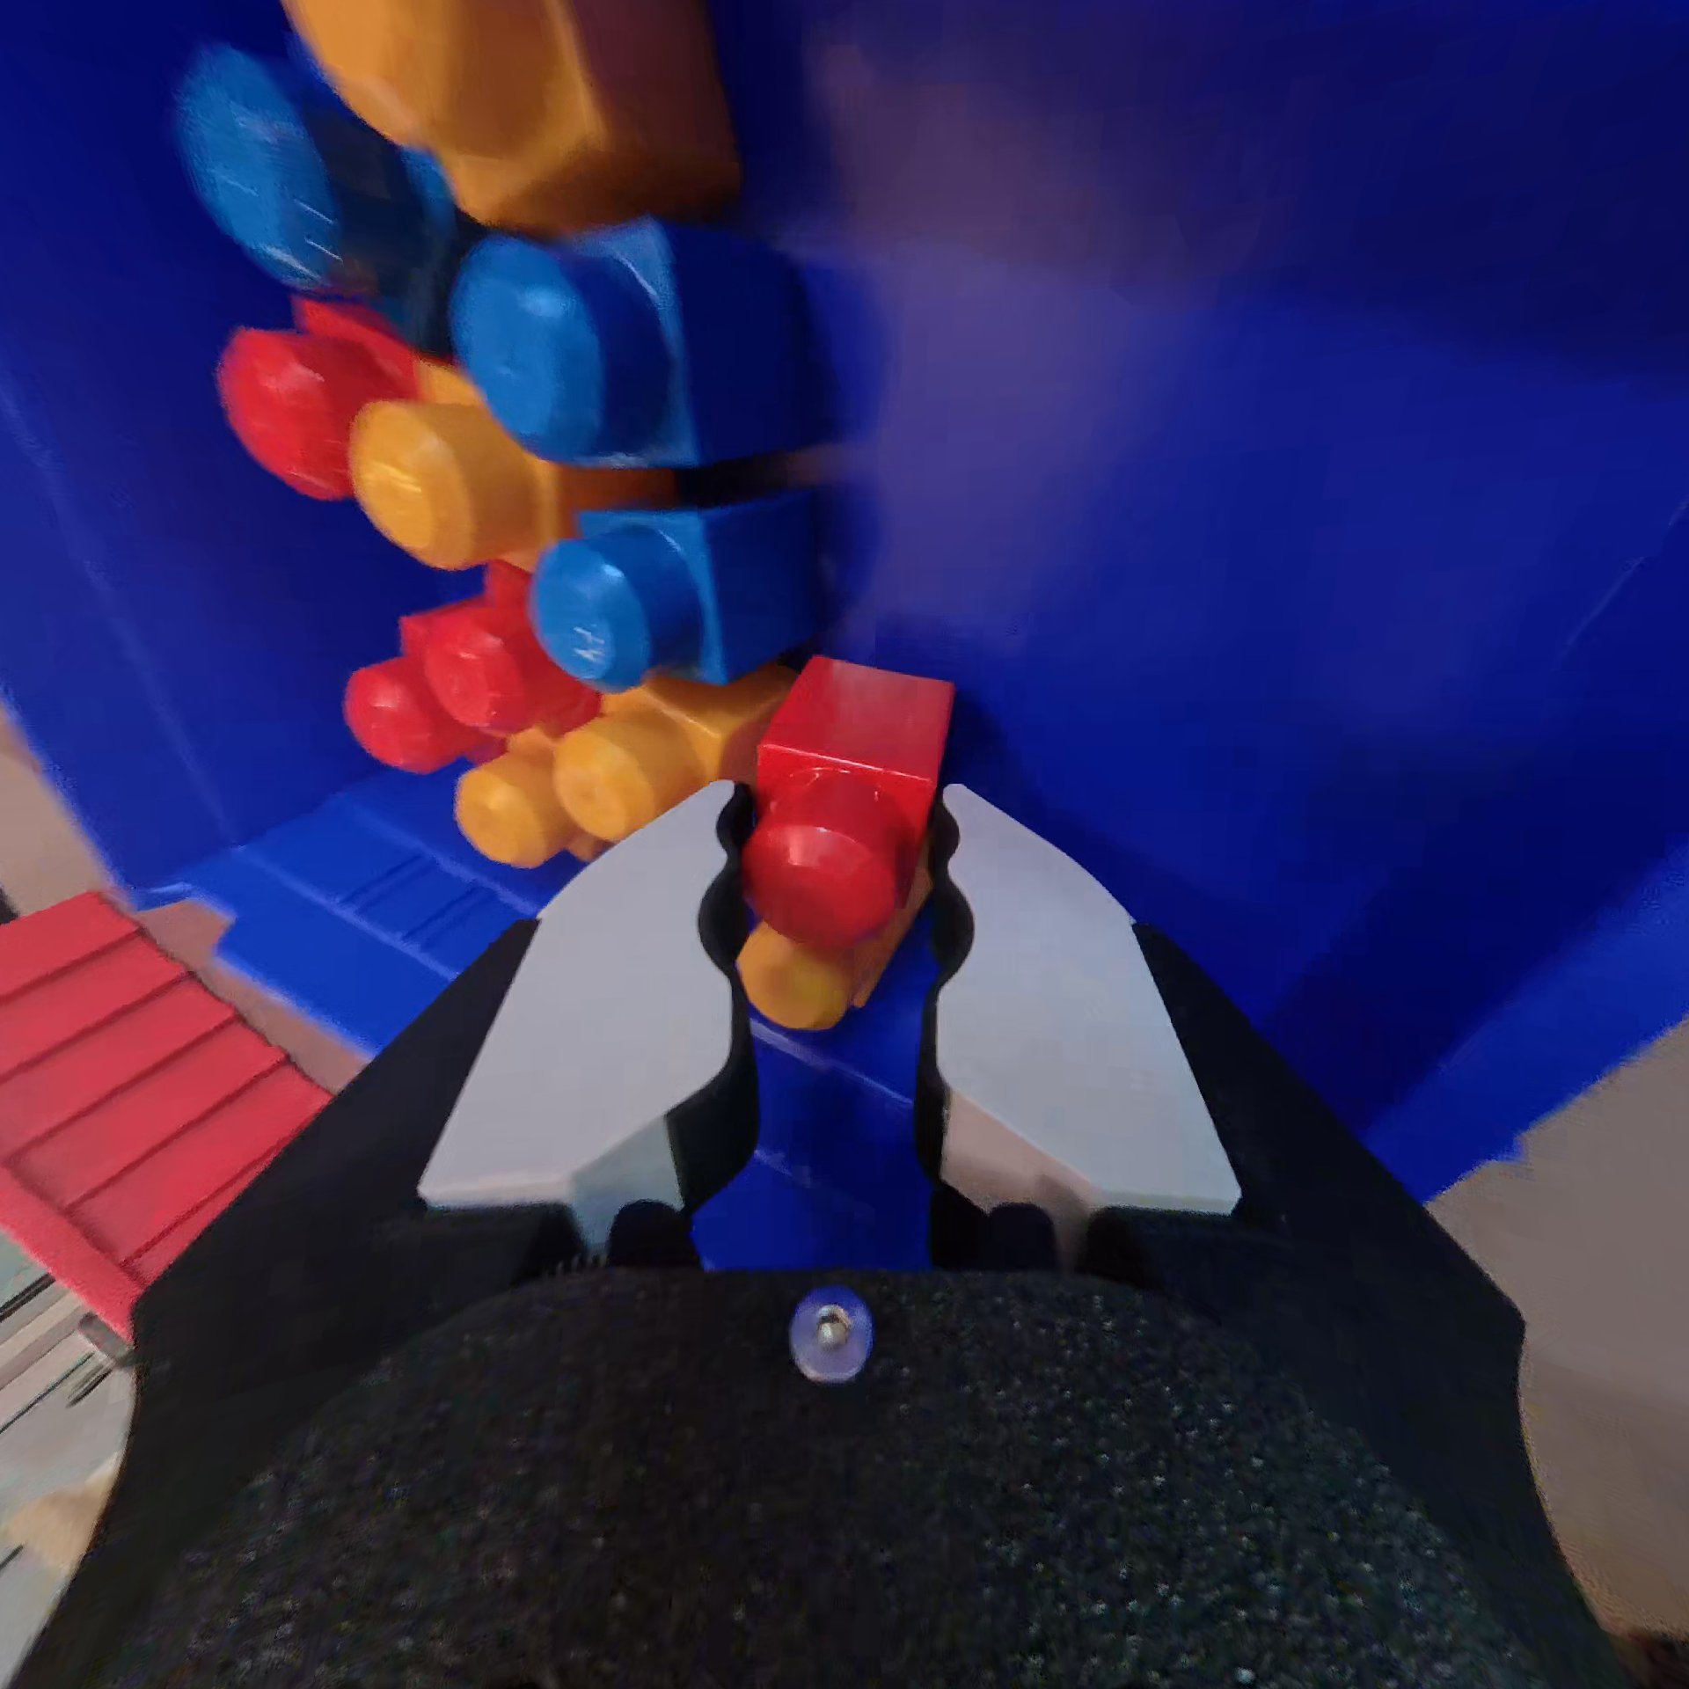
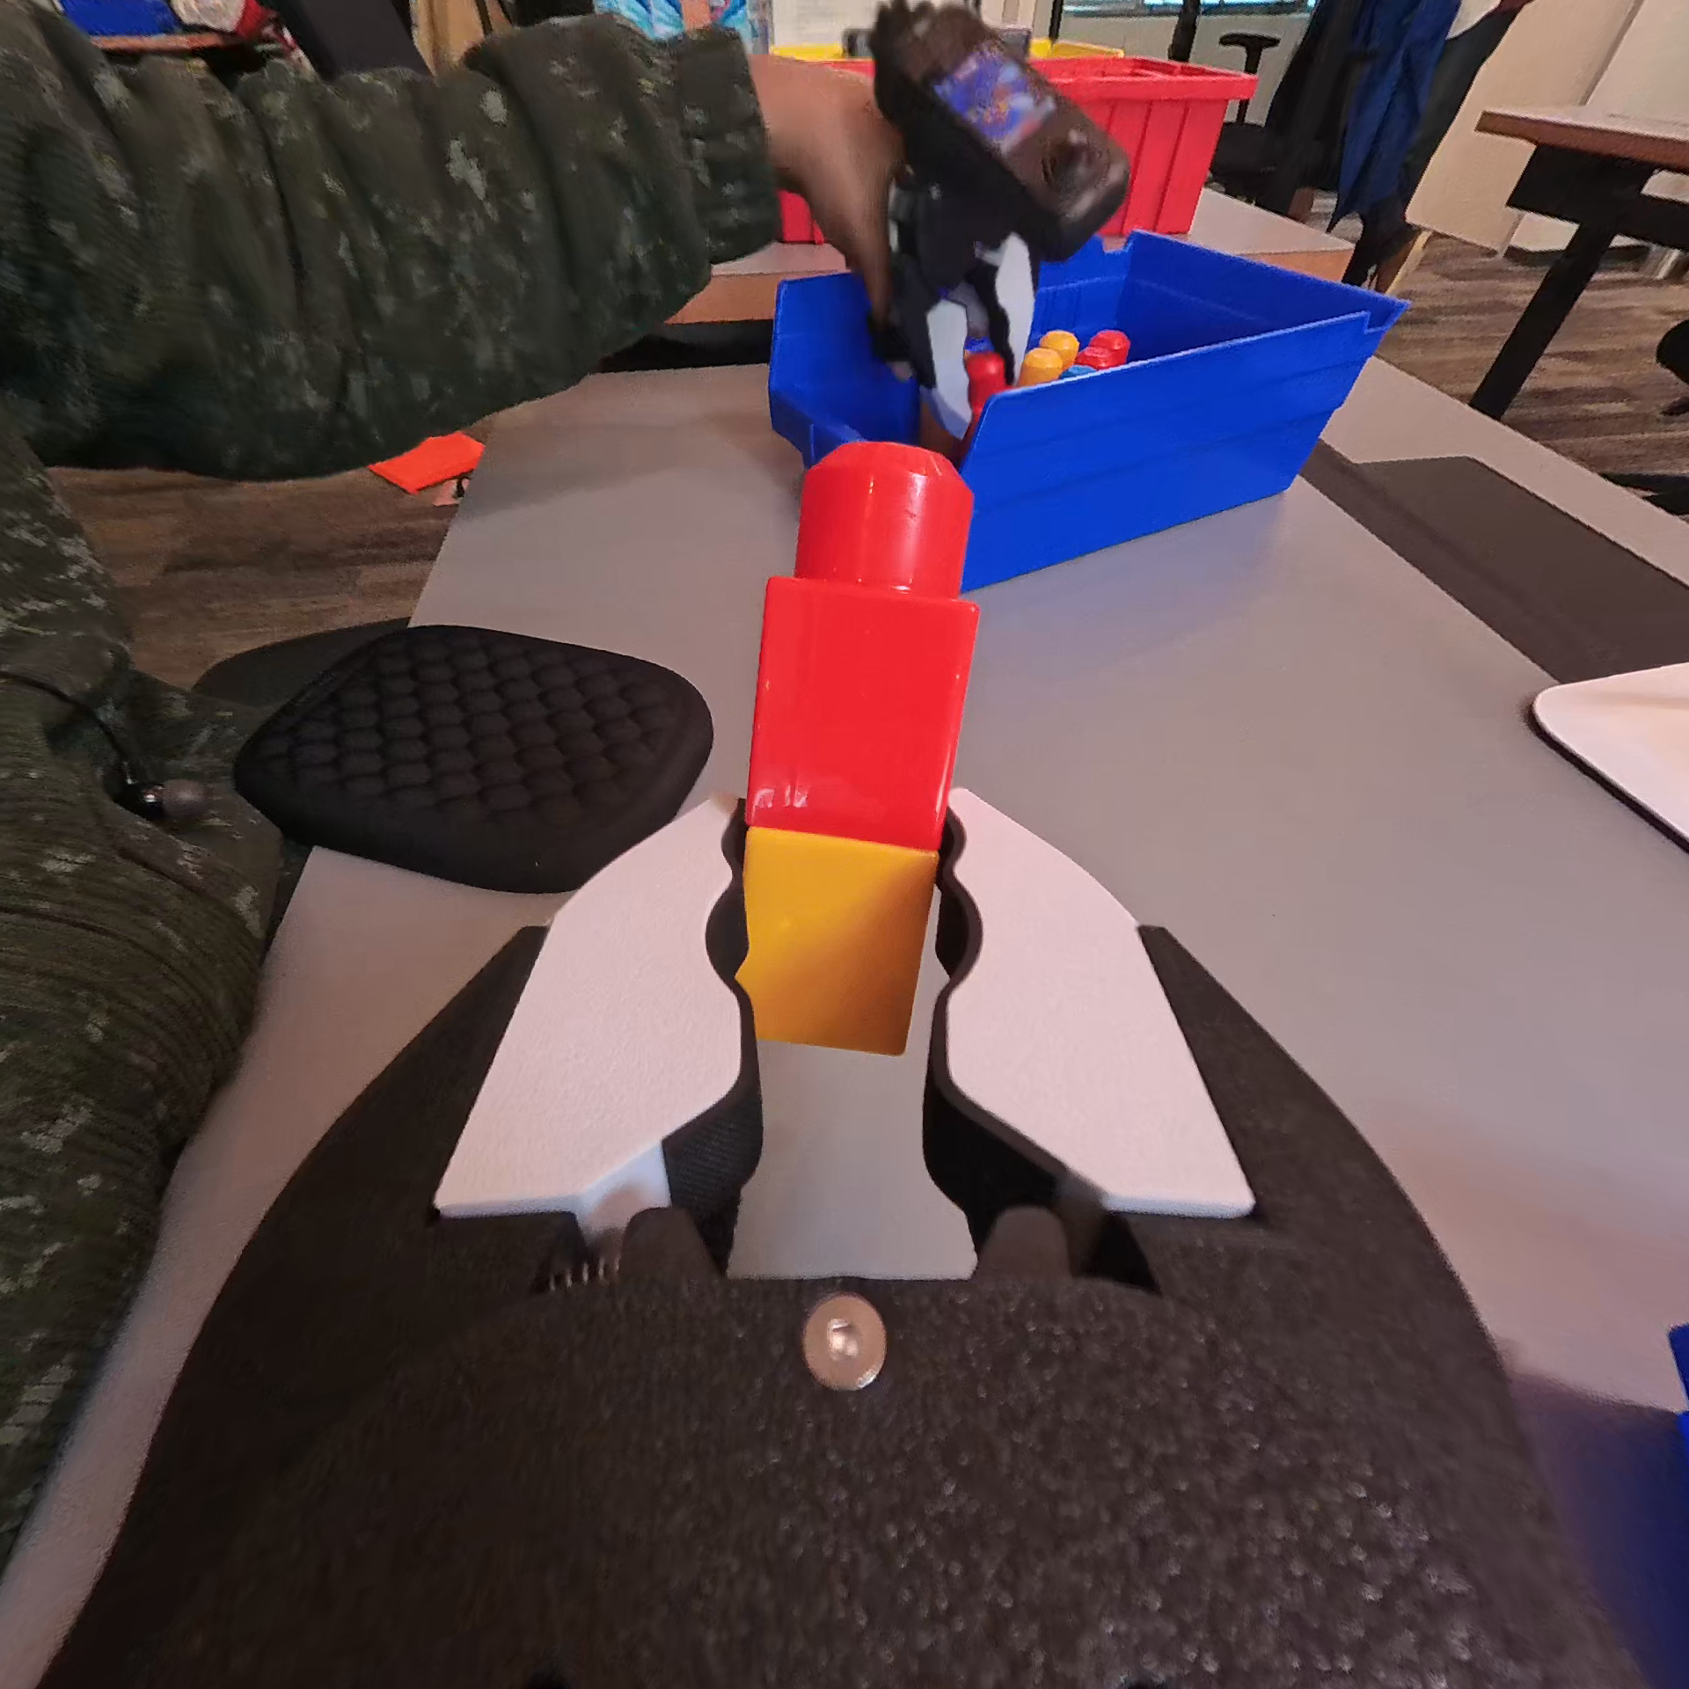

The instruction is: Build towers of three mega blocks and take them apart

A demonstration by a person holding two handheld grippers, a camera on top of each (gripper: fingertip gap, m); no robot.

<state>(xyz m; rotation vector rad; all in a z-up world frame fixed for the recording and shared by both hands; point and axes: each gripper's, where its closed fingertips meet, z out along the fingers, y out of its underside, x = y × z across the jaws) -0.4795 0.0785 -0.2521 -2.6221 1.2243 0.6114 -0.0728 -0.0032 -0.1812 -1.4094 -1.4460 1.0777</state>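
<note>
Now left gripper [image 1: 836, 804] pinches a red block [image 1: 845, 804] inside the blue bin [image 1: 1280, 457].

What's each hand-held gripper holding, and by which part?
Right hand-held gripper: a two-block stack, clamped on the sides of the yellow block under the red block. Left hand-held gripper: red block in the blue bin, gripped by its sides.

Grey table [image 2: 1188, 823]; black mesh pad [image 2: 475, 759] on left edge; red bin [image 2: 1161, 137] behind; white board [image 2: 1627, 740] at right.
</note>
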